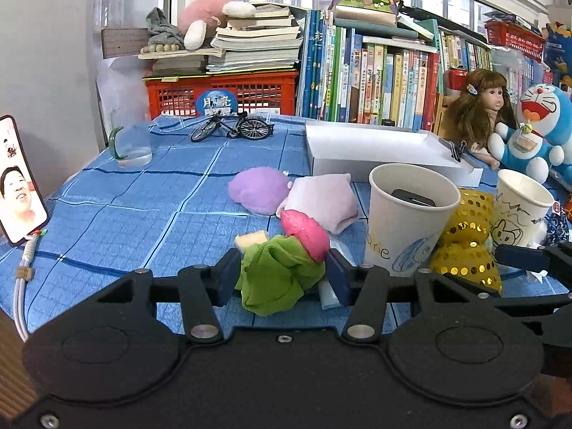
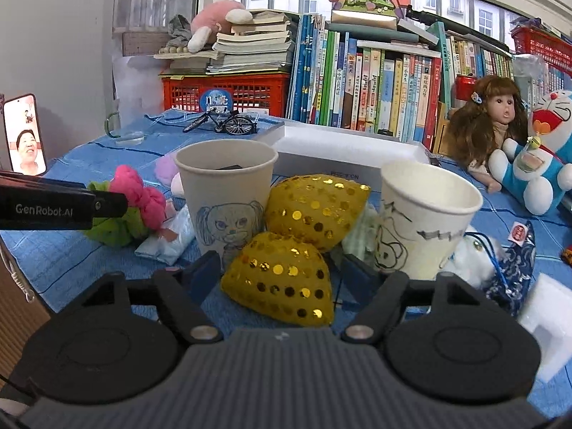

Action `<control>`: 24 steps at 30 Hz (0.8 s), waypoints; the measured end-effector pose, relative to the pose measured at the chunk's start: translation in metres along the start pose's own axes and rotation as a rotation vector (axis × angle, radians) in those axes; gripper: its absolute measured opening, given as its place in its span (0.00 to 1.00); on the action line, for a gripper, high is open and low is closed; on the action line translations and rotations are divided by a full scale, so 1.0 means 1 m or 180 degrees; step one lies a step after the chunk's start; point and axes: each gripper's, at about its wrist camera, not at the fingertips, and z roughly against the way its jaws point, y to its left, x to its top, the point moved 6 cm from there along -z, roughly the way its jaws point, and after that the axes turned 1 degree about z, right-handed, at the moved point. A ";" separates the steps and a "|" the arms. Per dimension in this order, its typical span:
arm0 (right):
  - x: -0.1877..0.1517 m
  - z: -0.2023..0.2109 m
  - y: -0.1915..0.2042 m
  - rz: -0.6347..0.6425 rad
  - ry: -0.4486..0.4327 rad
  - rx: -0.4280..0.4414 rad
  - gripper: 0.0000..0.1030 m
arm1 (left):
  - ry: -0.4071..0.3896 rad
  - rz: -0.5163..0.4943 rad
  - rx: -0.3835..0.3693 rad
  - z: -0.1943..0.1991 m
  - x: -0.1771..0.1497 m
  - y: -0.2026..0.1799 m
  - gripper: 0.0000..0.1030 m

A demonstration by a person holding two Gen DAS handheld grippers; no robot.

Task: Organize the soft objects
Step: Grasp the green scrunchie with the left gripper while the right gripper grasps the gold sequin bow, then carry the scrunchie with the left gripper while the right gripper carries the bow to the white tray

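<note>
My left gripper (image 1: 282,273) has its jaws around a green and pink soft toy (image 1: 277,273) on the blue cloth; the fingers touch its sides. The toy also shows in the right wrist view (image 2: 132,203), beside the left gripper's finger (image 2: 71,209). My right gripper (image 2: 282,275) is open with the near lobe of a yellow sequin bow (image 2: 282,279) between its fingers, which stand apart from it. The bow (image 1: 464,236) lies between two paper cups (image 2: 228,193) (image 2: 425,214). A purple soft piece (image 1: 259,187) and a pale pink one (image 1: 321,200) lie further back.
A white box lid (image 1: 379,153) lies behind the cups. A doll (image 2: 489,121) and a Doraemon plush (image 2: 543,157) sit right. A phone (image 1: 18,182) stands left. A toy bicycle (image 1: 232,127), a glass (image 1: 132,143), a red crate (image 1: 221,93) and books (image 1: 371,78) are at the back.
</note>
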 end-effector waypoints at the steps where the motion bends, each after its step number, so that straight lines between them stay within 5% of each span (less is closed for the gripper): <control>1: 0.000 -0.002 0.001 0.0005 0.0009 -0.0010 0.81 | -0.0005 -0.0007 0.0004 -0.002 0.000 -0.001 0.54; 4: -0.001 -0.007 0.004 0.0037 0.0033 -0.0034 0.81 | 0.0039 0.0010 0.0048 -0.010 -0.002 0.000 0.62; 9: -0.002 -0.014 0.006 0.0061 0.0064 -0.0052 0.79 | 0.0199 0.0139 -0.0055 -0.028 -0.008 0.005 0.59; 13: -0.005 -0.021 0.005 0.0043 0.0108 -0.0055 0.76 | 0.0204 0.0147 -0.0096 -0.035 -0.008 0.008 0.40; 16: -0.006 -0.022 0.004 0.0027 0.0128 -0.0059 0.62 | 0.0186 0.0200 -0.0125 -0.033 -0.007 0.009 0.27; 24: 0.001 -0.009 0.002 -0.0019 0.0092 -0.0041 0.49 | 0.0070 0.0192 -0.0194 -0.016 0.004 0.009 0.22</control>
